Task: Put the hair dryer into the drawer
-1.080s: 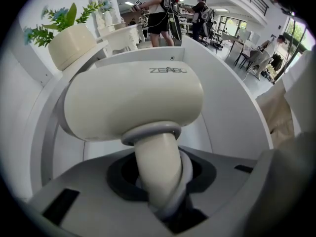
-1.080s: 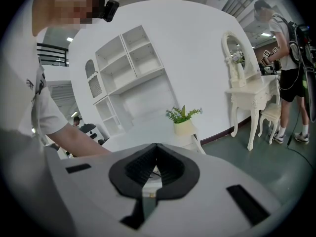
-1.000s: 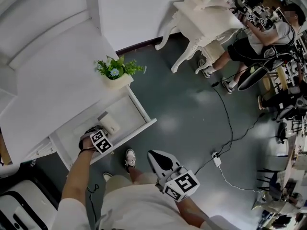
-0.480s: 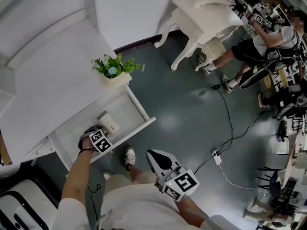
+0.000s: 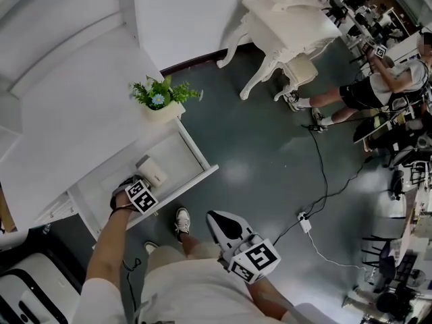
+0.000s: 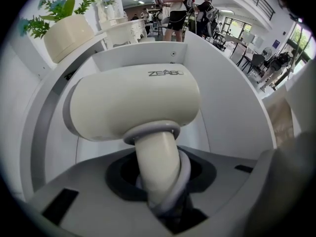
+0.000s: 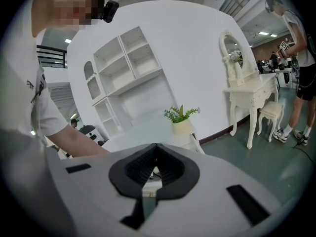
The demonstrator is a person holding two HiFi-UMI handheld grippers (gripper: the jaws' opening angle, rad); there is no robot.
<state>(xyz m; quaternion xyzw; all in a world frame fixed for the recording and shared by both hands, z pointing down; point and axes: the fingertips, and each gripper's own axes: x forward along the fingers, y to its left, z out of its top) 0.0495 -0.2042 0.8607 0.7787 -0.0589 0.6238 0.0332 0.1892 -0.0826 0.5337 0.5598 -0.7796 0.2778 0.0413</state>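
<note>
**Ana:** Grey floor all round, a white cabinet, and its drawer stood pulled out. What was at the drawer's left end?

**Ben:** The left gripper, pointing steeply down into the drawer. Its jaws were part-way apart and clamped on the handle of the hair dryer. The cream barrel lay inside the drawer's walls, but I couldn't tell whether it rested on the bottom.

**Ana:** And right of the drawer?

**Ben:** The right gripper, well clear over the floor, with its jaws together and nothing in them.

**Ana:** What looked risky?

**Ben:** The cord was wound round the handle right at the jaws. I judged a loop could snag as they opened and drag the dryer back up. Or, let go upright, it might topple against the drawer's wall and stop the drawer closing.
</note>
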